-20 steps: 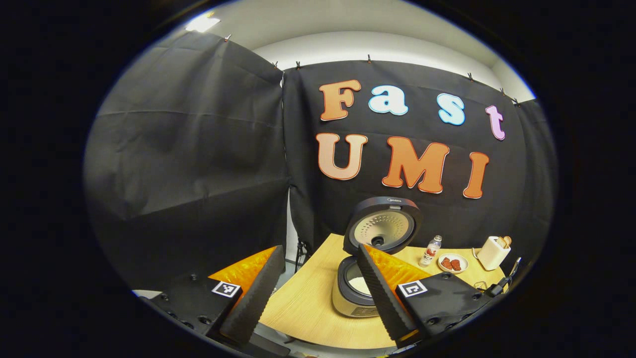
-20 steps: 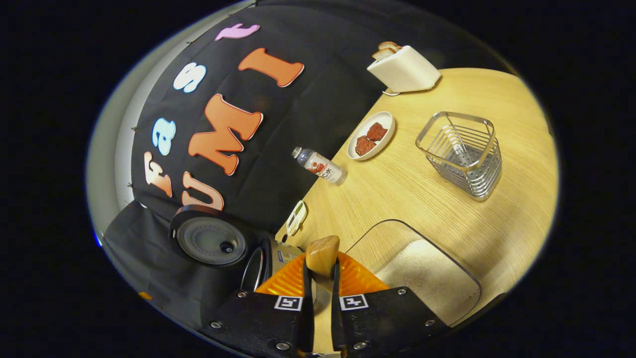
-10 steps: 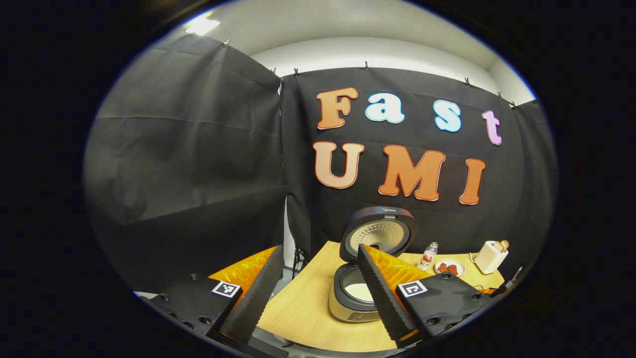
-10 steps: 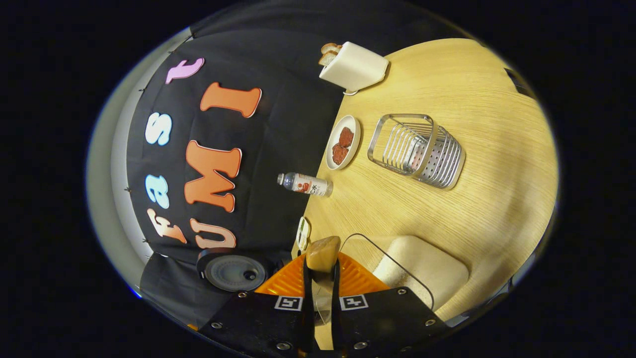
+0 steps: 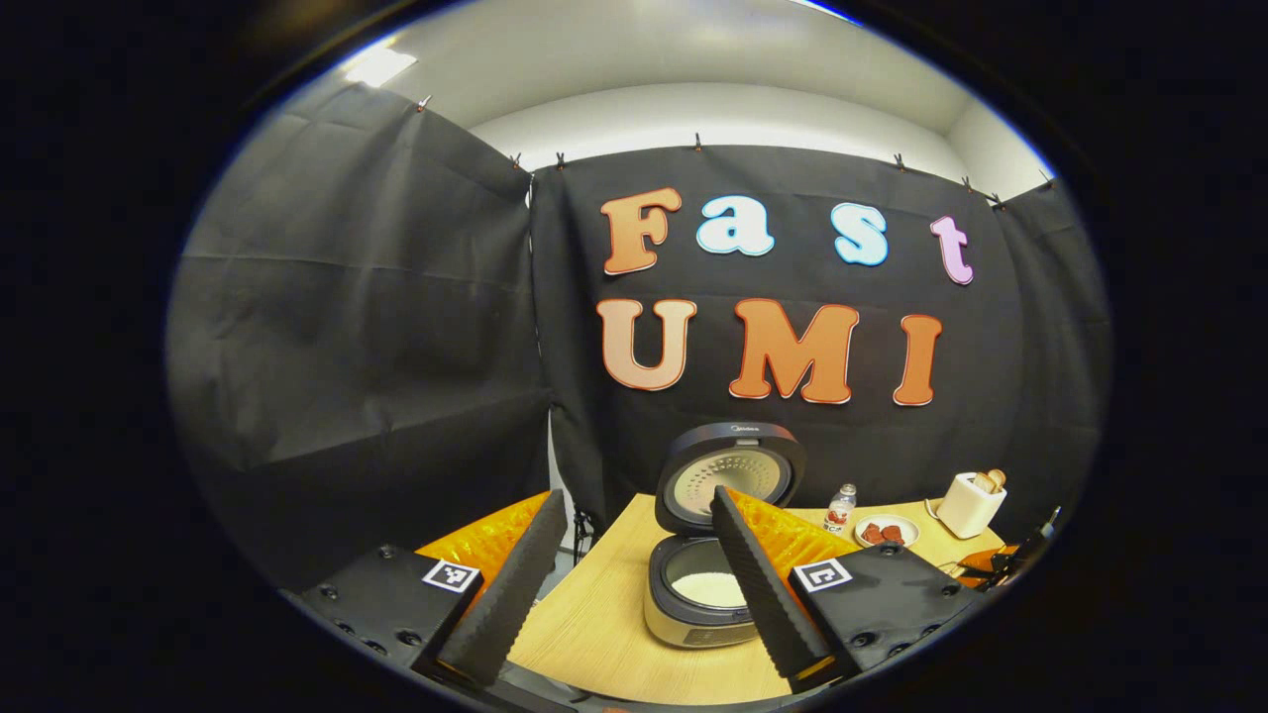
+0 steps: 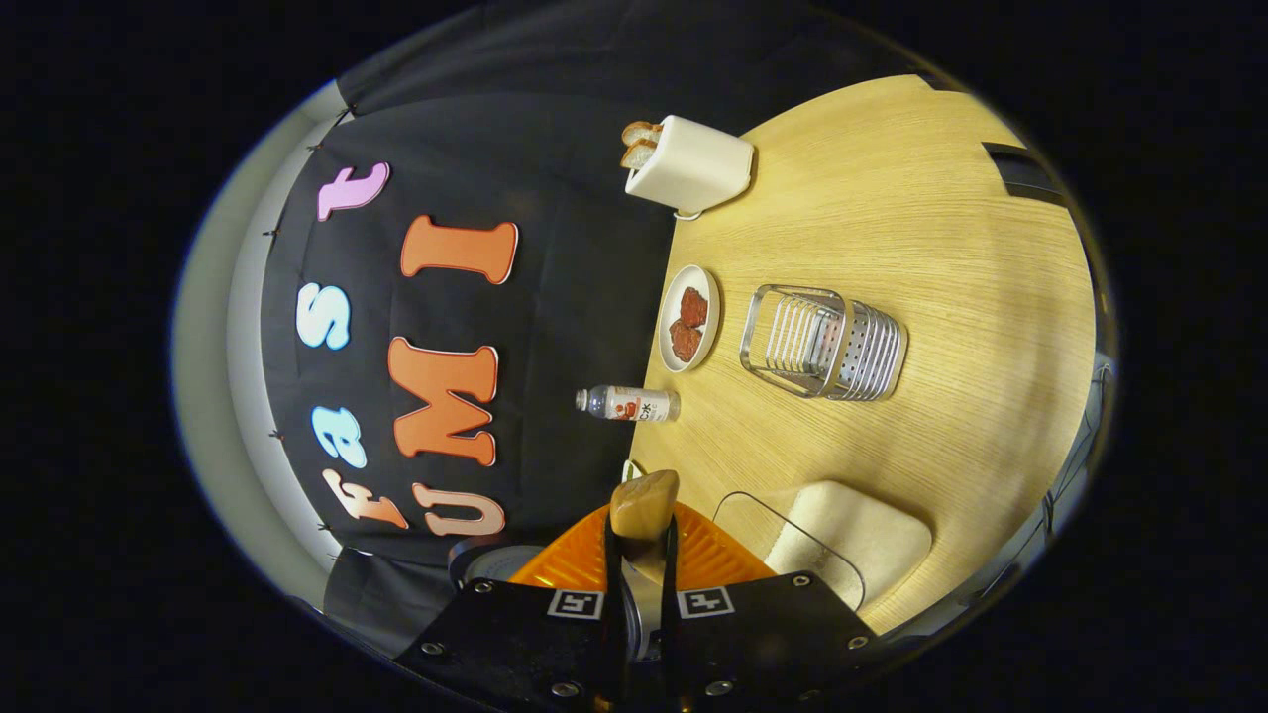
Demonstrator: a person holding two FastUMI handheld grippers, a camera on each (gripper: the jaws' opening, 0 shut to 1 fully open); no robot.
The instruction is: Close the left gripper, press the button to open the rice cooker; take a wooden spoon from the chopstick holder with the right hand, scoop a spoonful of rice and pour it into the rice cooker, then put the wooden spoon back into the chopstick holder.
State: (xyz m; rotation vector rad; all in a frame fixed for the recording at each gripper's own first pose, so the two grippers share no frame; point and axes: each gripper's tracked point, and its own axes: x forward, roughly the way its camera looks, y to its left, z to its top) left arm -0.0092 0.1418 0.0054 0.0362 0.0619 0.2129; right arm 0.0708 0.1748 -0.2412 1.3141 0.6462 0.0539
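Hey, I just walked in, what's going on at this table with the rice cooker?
A person is working with two handheld grippers. The right gripper is shut on a wooden spoon, above the clear container of rice. The metal chopstick holder stands farther off on the wooden table. The left gripper is open and holds nothing, back from the rice cooker, whose lid is up, with rice in the pot.
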